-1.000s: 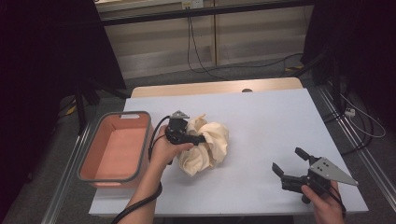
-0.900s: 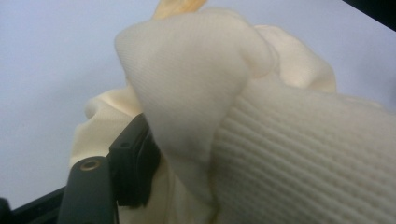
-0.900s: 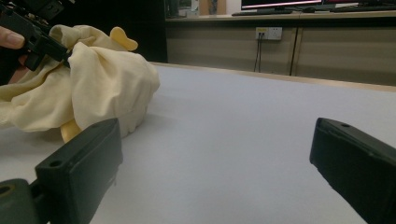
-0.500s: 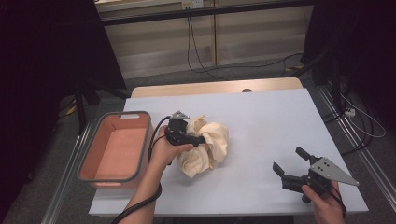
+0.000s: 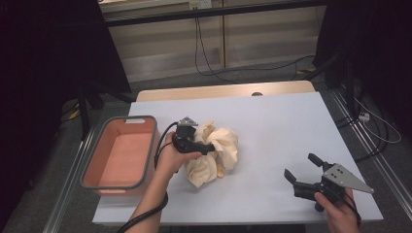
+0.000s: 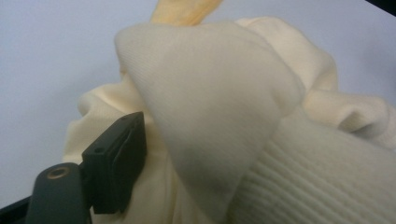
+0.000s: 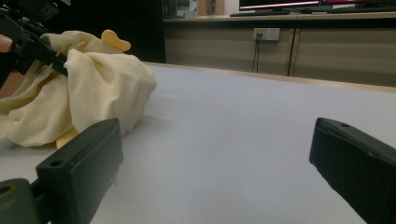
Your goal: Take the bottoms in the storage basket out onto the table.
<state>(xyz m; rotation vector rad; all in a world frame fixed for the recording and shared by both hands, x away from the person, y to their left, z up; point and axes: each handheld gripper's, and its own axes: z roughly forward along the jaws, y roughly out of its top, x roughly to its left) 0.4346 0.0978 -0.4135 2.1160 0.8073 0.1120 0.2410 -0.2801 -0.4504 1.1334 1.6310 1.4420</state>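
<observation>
up close: left gripper (image 5: 206, 147) jaws opening | ribbed cream garment (image 6: 261, 140) between

We see the garment (image 5: 214, 153) bunched near the middle of the table (image 5: 282, 121), the bin (image 5: 121, 155) just left of it at the table's left edge, and the right gripper (image 5: 303, 167) well apart near the front right corner.
</observation>
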